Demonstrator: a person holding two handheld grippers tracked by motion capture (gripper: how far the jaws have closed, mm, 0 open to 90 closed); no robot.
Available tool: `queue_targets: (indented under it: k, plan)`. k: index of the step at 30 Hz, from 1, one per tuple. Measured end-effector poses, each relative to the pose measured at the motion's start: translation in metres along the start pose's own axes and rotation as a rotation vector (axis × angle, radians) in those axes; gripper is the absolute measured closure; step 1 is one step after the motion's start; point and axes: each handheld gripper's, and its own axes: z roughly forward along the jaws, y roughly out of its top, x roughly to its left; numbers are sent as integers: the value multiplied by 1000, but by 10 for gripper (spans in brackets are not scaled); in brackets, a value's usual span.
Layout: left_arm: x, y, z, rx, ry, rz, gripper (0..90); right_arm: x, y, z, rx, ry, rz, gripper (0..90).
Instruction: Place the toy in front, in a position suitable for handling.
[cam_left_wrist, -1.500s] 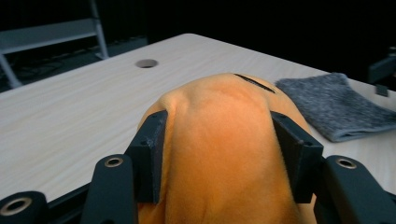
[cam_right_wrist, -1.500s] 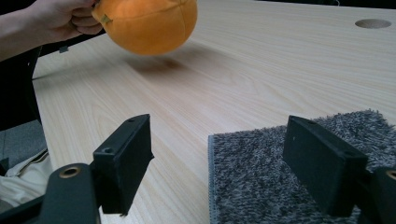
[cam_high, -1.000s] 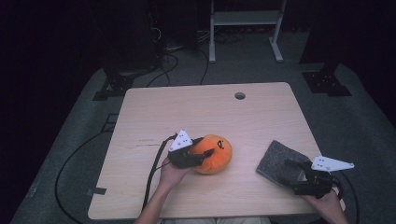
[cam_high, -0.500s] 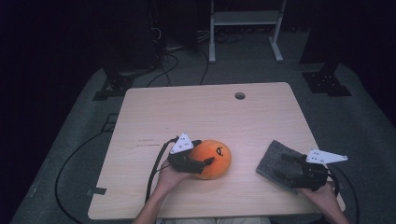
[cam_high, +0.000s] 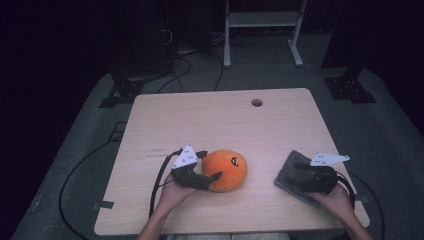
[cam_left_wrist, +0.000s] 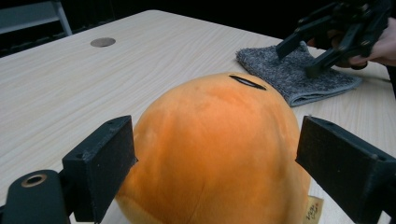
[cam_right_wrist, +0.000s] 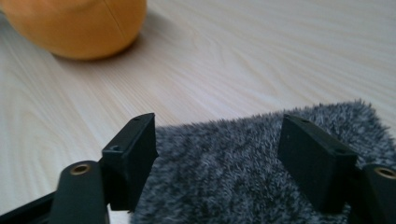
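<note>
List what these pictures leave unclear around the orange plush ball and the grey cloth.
- Round orange plush ball: its underside, cut off by the left gripper view's bottom edge.
- Its cream label: print too small.
- Folded grey fuzzy cloth: near edge hidden behind the right claw, blurred.

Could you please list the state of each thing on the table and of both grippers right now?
Orange plush toy: resting on the table, between the left gripper's jaws, not squeezed.
Grey cloth: folded, lying flat.
Left gripper: open, jaws just opened.
Right gripper: open over the cloth, jaws just starting to close.
</note>
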Motion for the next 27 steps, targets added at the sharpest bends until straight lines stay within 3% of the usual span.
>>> queue_targets:
  k: [6, 9, 12, 14, 16, 20, 25, 27]
  plan:
    - [-1, -3, -2, 6, -10, 3, 107, -2, -3, 13, 85, -10, -5, 334]
    - [-2, -4, -3, 8, -14, 6, 102, 0, -4, 16, 107, -37, -24, 383]
    - [-2, -5, -5, 2, -18, 3, 97, 3, -5, 18, 110, -70, -42, 468]
    - [-1, -6, -5, 5, -15, 7, 95, 2, -5, 17, 110, -80, -38, 583]
    - [-1, -7, -6, 9, -13, 5, 88, 0, -5, 16, 109, -79, -28, 696]
    - [1, -8, -9, 11, -16, 4, 88, -5, -3, 14, 116, -63, 9, 782]
    - [4, -10, -12, 25, -35, -2, 110, -1, 4, 4, 71, -47, -2, 796]
    - [4, -10, -11, 29, -42, 2, 144, 6, 14, -2, 13, -23, -8, 796]
